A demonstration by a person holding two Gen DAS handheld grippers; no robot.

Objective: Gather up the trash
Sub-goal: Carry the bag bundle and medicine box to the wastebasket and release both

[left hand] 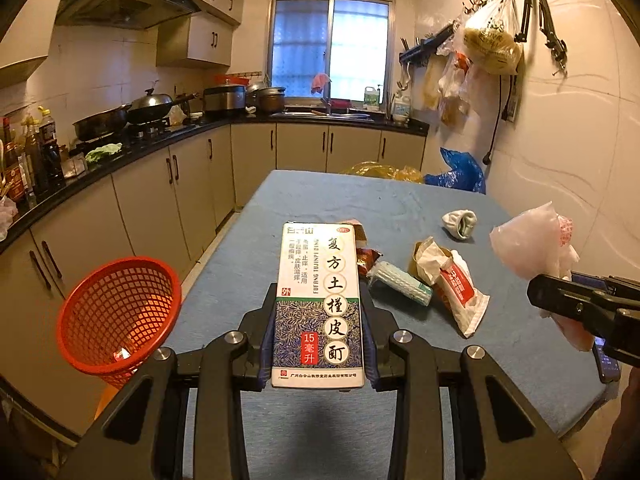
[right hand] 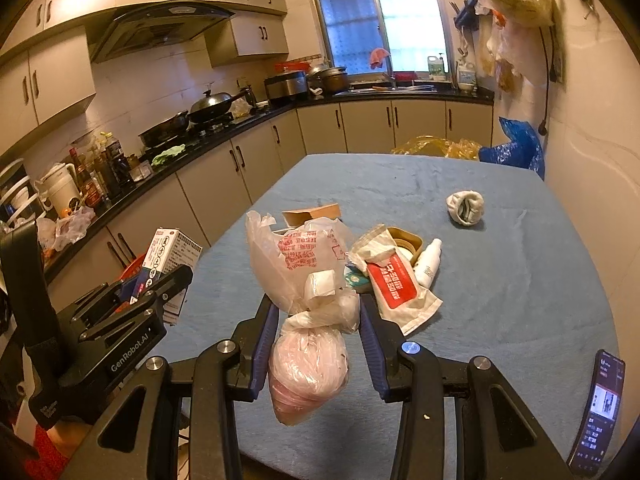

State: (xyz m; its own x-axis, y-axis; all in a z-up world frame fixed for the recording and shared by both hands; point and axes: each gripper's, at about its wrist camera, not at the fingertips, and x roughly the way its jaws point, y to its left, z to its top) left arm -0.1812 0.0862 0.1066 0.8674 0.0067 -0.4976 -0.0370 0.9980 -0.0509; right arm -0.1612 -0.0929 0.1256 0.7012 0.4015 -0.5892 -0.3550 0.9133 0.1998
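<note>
Both grippers carry trash near the red basket (left hand: 120,312).
Left gripper (left hand: 318,320) clamps the medicine box (left hand: 318,304); right gripper (right hand: 316,328) pinches a knotted plastic bag (right hand: 308,320). Being farther from the basket, the slack bag may slip out short of it.

Both views look from my hands, forward and somewhat downward along each gripper's fingers, over the blue-covered table (left hand: 400,208) toward the far window (left hand: 332,40). The left wrist view sits close behind the left gripper (left hand: 320,312), with the red basket (left hand: 120,312) near left. The right wrist view sits close behind the right gripper (right hand: 316,320). Shared ground: table, litter pile, far counter, window; each camera also catches the other gripper at its edge, partly, it seems, cropped.
</note>
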